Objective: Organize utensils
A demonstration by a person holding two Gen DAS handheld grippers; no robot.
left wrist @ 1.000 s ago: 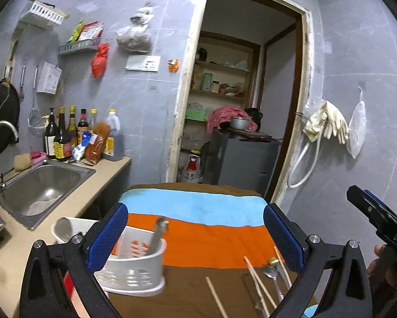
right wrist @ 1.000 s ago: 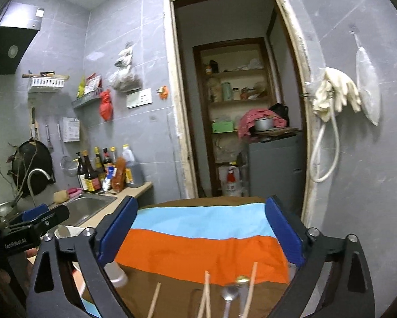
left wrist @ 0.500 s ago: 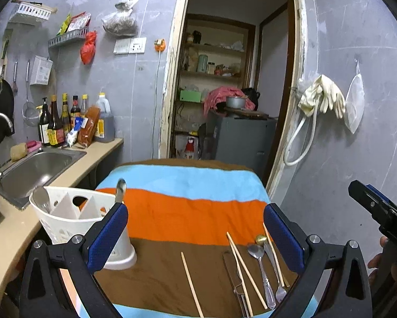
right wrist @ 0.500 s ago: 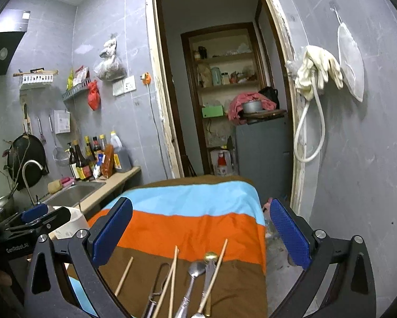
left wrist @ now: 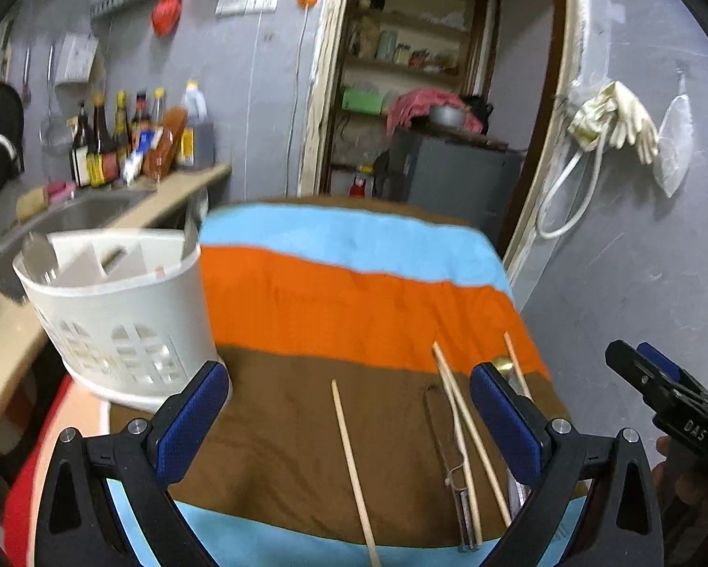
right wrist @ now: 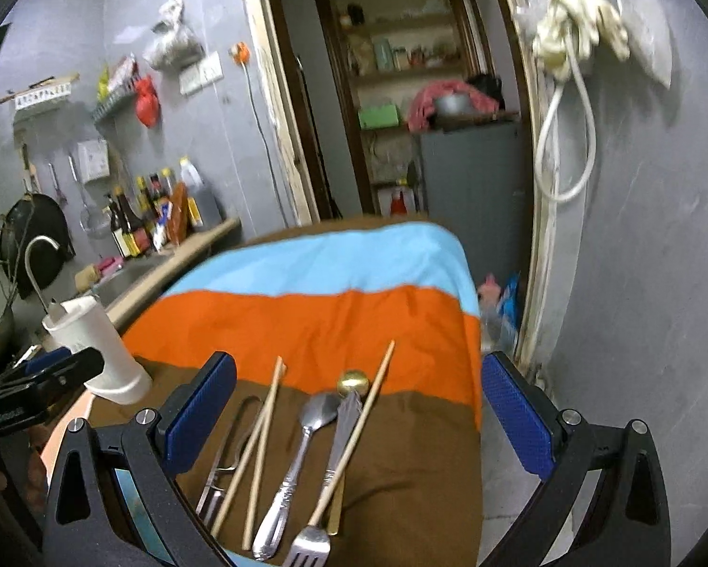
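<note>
Grey-tiled kitchen; striped cloth (right wrist: 335,326) covers the table. Right tool (right wrist: 358,406), jaws spread and empty, has dropped lower over the utensils than half a second ago: silver spoon (right wrist: 302,449), fork (right wrist: 328,486), gold-tipped spoon (right wrist: 352,382), loose chopsticks (right wrist: 259,444) on the brown stripe. Left tool (left wrist: 349,416), also released, now sits lower and nearer the single chopstick (left wrist: 351,463). White caddy (left wrist: 117,326) stands at the cloth's left edge, utensil handles inside, looming larger than before.
</note>
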